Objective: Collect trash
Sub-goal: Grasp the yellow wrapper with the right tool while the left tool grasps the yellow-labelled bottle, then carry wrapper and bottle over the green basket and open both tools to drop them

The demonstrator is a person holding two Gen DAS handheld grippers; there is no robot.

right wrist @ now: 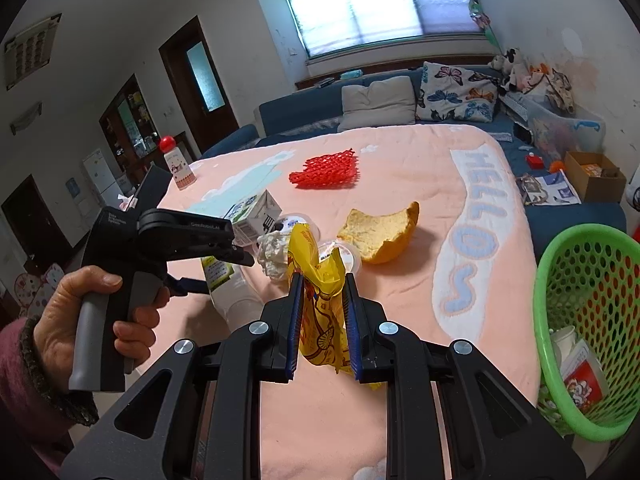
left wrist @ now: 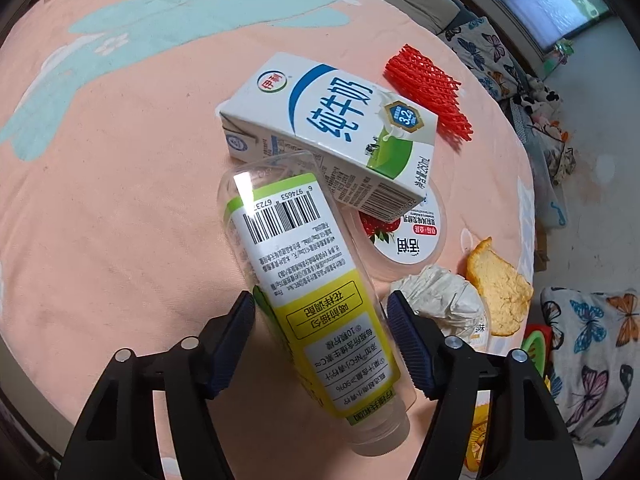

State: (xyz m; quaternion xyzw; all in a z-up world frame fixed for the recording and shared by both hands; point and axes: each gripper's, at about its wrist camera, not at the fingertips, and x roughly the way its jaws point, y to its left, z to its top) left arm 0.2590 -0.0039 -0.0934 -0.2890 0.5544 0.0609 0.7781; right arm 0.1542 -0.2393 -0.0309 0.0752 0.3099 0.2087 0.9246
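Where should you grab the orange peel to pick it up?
Probably by its raised, torn edge. The orange peel lies curled like a cup on the pink blanket, so a gripper coming from above could put one finger inside the curve and one outside, pinching the thin wall.

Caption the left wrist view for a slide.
Left gripper straddles a clear plastic bottle lying beside a milk carton on the pink blanket.
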